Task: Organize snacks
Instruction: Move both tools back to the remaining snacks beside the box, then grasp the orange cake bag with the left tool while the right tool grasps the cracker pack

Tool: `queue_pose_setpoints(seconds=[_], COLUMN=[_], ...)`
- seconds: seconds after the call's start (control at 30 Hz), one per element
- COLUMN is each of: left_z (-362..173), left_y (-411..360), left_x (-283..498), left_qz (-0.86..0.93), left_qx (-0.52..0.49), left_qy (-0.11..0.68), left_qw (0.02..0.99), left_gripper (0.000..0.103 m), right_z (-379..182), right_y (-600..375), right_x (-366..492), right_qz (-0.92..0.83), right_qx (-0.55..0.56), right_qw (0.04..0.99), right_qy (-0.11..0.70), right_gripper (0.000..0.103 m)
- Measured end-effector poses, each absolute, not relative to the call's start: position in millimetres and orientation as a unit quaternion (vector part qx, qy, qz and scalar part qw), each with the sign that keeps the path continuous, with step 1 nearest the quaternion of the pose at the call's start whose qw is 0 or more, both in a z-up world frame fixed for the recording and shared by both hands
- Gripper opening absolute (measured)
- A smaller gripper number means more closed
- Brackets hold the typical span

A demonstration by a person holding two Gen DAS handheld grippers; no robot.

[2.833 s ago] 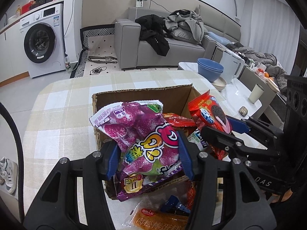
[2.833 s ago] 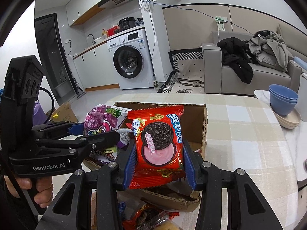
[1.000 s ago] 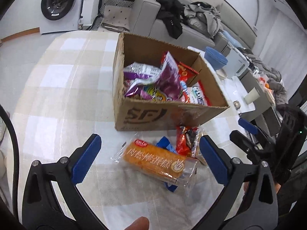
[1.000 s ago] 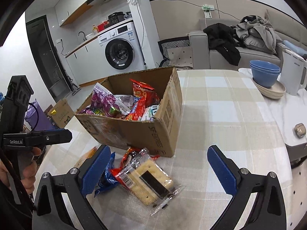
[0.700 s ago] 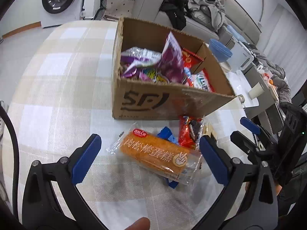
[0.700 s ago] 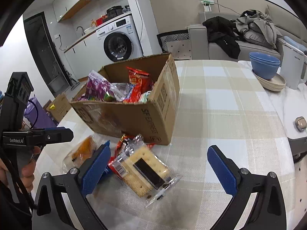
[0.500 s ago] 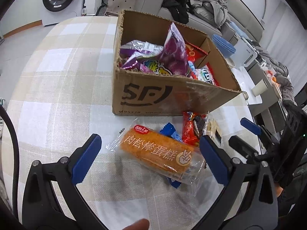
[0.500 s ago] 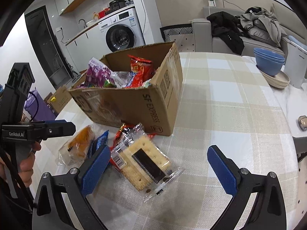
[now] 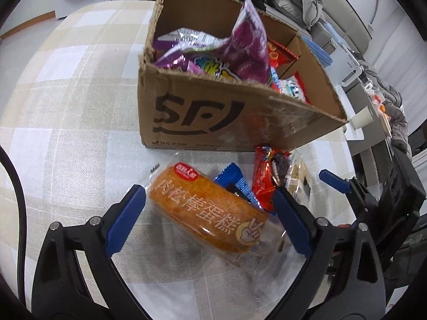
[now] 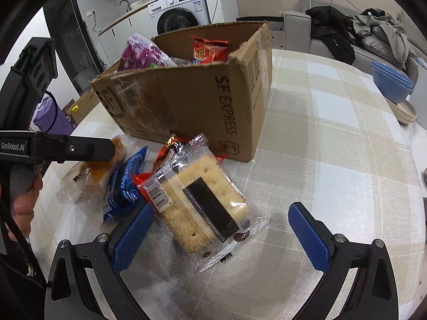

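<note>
Corrugated brown cardboard, torn ragged along its top edge and patched with glossy clear tape, makes up the open box [image 9: 202, 112] that stands on your checked beige-and-white woven tablecloth [image 9: 74, 122]. Crinkled foil bags fill it: a purple bag [image 9: 248, 50] stands up on end above the rim, and a red bag [image 10: 210, 48] pokes up behind it toward the back wall. On the cloth just in front of the box lies a small heap of loose snacks. Your left gripper [image 9: 210, 218] is spread wide, its ribbed blue pads either side of a long orange cake roll [image 9: 208, 210] in a clear crimped wrapper; whether the pads touch the wrapper you cannot tell. Partly under the roll sits a flat blue packet [image 9: 236, 180], and beside that a shiny red cookie packet [image 9: 267, 178]. Your right gripper [image 10: 220, 229] is also spread wide, with its pads flanking a rectangular cracker sandwich pack [image 10: 205, 208], pale dimpled biscuits with a dark strip down the middle, sealed in clear film that lies diagonally and overlaps the red packet's edge. Neither tool is pinching anything.
</note>
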State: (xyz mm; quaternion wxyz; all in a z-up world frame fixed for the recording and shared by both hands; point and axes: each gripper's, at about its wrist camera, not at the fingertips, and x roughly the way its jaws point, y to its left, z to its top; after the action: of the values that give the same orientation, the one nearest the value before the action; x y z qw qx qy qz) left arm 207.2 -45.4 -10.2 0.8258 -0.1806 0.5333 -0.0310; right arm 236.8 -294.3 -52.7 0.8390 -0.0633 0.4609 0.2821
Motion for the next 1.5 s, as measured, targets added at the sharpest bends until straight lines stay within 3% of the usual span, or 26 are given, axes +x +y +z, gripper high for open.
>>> queue_pose_setpoints(seconds=[0.23,0.47,1.0,1.5], left_z=[-17,-35,-45,-49], left_y=[-48,-45,-75,-79], left_x=[199,191,193,184], left_qz=[-0.036,-0.038,-0.023,-0.023], left_qx=[-0.161,-0.161,-0.109,-0.091], left_qy=[0.538,0.553,0.549,0.54], left_qw=[0.827,0.817,0.828,0.837], left_gripper=[0.088,0.069,0.068,0.066], right_z=[-60,-64,-62,-57], right_y=[-293,-287,-288,-289], right_x=[242,244,242,230], right_qz=[0.277,0.278,0.283,0.295], right_qx=[-0.071,-0.074,-0.083,-0.071], right_qw=[0.839,0.838,0.836,0.839], right_qy=[0.463,0.463,0.462,0.451], right_gripper=[0.103,0.102,0.101,0.077])
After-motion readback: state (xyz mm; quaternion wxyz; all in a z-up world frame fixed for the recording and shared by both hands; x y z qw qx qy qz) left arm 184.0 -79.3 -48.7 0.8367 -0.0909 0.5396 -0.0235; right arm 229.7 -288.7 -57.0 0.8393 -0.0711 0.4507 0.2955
